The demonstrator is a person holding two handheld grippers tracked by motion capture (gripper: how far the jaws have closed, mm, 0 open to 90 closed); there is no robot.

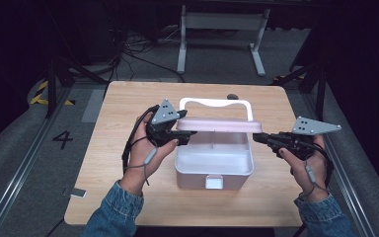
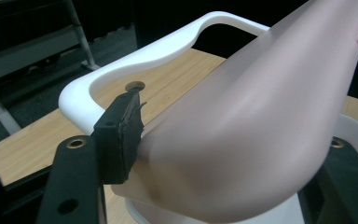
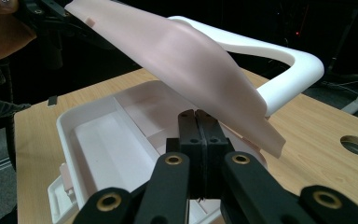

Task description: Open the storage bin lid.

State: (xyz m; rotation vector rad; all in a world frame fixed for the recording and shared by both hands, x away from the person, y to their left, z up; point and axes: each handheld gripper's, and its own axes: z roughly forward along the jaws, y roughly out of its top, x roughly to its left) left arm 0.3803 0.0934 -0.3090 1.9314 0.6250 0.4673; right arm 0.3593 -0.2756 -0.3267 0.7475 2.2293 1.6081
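Big picture first: the wooden worktop (image 1: pixel 128 197) carries a white box (image 1: pixel 212 170), open on top, its handle (image 1: pixel 216 103) standing up at the far side and a small latch (image 1: pixel 213 181) on the near wall. Inside, in the right gripper view, a divider splits the tray into compartments; nothing lies in the parts that show.

Above the box hangs the pale pink lid (image 1: pixel 222 124), held off the rim between the two hands, roughly level in the high view. It's a thin moulded shell, probably light and fairly stiff, though a sheet this thin could flex or twist if gripped at one end alone. The surface looks smooth, so slippery under hard pads; the edges at the two short ends are the sensible places to take it.

Left tool (image 1: pixel 183 136): jaws apart, straddling the lid's left end. One pad (image 2: pixel 123 135) sits right against the lid's edge; the other jaw is behind the shell, so whether it presses I cannot tell.

Right tool (image 1: pixel 261 138): jaws together, tip to tip in its own view (image 3: pixel 196 135). The lid's right corner sits just above them; whether it rests on them or is pinched is hard to make out.

A hole (image 3: pixel 357 145) in the worktop shows beyond.
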